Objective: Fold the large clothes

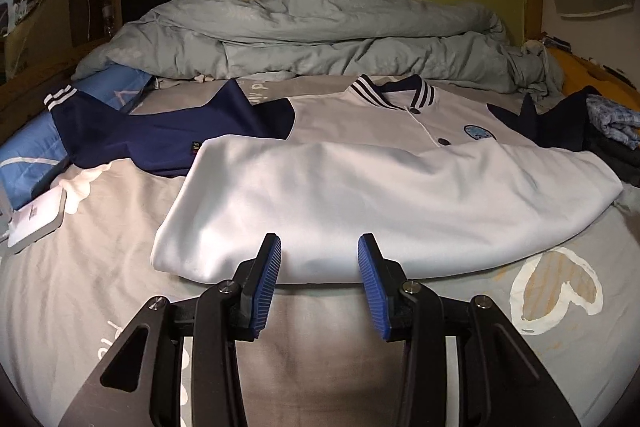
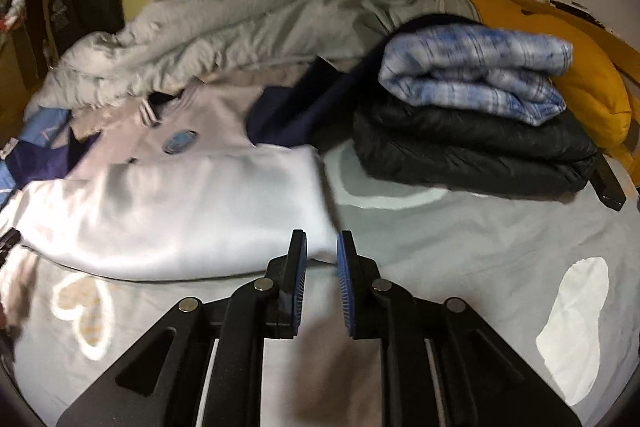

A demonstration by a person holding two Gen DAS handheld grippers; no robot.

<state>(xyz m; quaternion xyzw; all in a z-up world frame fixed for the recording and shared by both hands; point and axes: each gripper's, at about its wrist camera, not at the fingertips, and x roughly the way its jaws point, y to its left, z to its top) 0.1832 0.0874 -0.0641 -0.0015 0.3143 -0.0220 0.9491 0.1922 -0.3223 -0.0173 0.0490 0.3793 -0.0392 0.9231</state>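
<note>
A white baseball jacket [image 1: 360,187] with navy sleeves [image 1: 140,135] and a striped collar [image 1: 392,91] lies on the grey bed sheet [image 1: 120,267]. Its lower half is folded up over the chest, just below the round badge [image 1: 478,133]. My left gripper [image 1: 320,255] stands open at the near fold edge, with nothing pinched between its blue pads. In the right wrist view the jacket [image 2: 180,211] lies to the left, slightly blurred. My right gripper [image 2: 322,251] hovers at the jacket's near right corner, jaws narrowly apart, the white cloth behind the gap and not pinched.
A crumpled grey duvet [image 1: 320,35] fills the far side of the bed. At the right stands a stack: folded blue plaid cloth [image 2: 472,75] on a black puffer jacket [image 2: 472,147], with a yellow cushion [image 2: 580,67] behind. A white flat device [image 1: 36,219] lies at the left.
</note>
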